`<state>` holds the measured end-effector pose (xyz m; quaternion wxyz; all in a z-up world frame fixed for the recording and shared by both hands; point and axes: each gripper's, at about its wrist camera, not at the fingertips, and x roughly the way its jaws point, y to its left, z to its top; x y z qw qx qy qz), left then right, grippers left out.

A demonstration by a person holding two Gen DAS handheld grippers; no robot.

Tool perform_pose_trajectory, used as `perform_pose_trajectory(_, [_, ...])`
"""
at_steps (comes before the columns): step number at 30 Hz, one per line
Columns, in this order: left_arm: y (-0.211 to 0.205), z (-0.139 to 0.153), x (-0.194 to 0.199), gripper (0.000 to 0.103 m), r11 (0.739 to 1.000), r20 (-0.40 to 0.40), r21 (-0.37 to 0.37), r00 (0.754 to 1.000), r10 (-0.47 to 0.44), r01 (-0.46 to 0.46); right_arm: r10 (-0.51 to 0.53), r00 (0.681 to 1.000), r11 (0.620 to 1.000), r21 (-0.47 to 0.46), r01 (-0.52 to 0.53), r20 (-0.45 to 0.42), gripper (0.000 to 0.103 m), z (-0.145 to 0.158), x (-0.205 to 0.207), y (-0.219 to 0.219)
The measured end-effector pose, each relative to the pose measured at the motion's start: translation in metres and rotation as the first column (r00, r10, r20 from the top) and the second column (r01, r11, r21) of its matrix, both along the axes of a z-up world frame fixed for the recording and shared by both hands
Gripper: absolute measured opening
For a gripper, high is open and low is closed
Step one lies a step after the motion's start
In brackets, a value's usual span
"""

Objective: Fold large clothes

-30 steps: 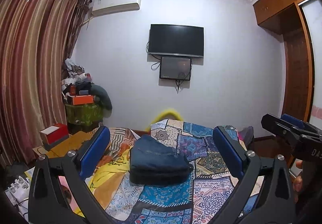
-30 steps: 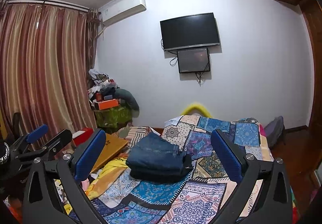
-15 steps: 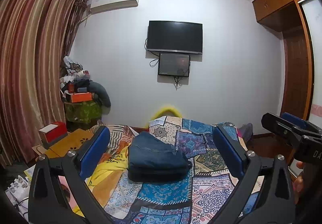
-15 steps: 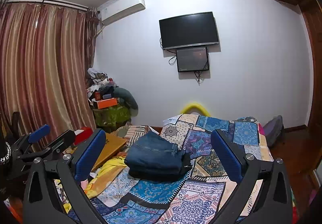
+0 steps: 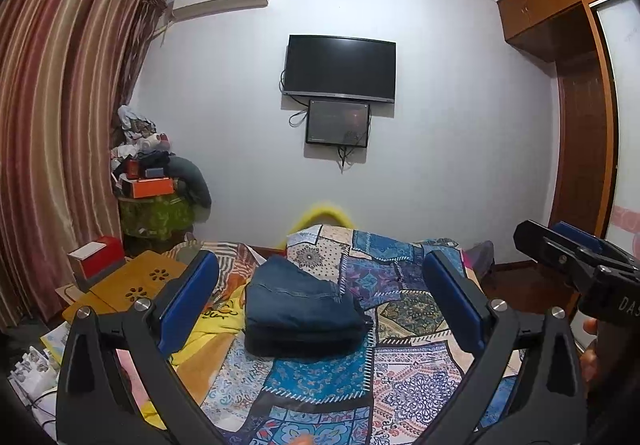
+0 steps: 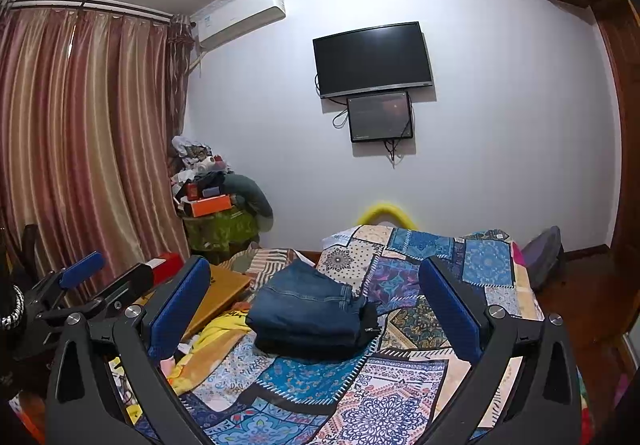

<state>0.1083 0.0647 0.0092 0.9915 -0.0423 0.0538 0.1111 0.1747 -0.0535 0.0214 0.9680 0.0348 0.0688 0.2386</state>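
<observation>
Patchwork bedspread covers the bed beneath a wall-mounted television; folded blue jeans lie on it, directly below the television; the left gripper hovers level short of the jeans, jaws spread wide and empty; the right gripper hangs likewise on the jeans' near side, jaws apart, holding nothing.

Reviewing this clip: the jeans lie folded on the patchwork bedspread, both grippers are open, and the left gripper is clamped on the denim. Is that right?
Not quite. The left gripper is not clamped on anything: in the left wrist view its jaws stand wide apart, held clear of the folded jeans. The rest holds: the jeans lie folded on the patchwork bedspread, and the right gripper is open too.
</observation>
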Motion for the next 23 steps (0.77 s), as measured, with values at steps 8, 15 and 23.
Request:
perform_pose_trajectory(8, [-0.0005, -0.0015, -0.0006, 0.102, 1.0, 0.0, -0.001, 1.0, 0.0, 0.0, -0.004, 1.0, 1.0, -0.002, 0.004, 0.0, 0.103, -0.0016, -0.001, 0.0004])
perform_pose_trajectory(15, [-0.0004, -0.0026, 0.0012, 0.102, 1.0, -0.013, -0.014, 1.0, -0.018, 0.018, -0.005, 1.0, 1.0, 0.001, 0.005, -0.001, 0.103, -0.0018, -0.0008, 0.0001])
perform_pose_trajectory(23, [0.0002, -0.0033, 0.0004, 0.102, 1.0, -0.014, -0.013, 1.0, -0.021, 0.02, -0.006, 1.0, 1.0, 0.0, 0.006, -0.009, 0.103, -0.003, 0.0008, 0.0018])
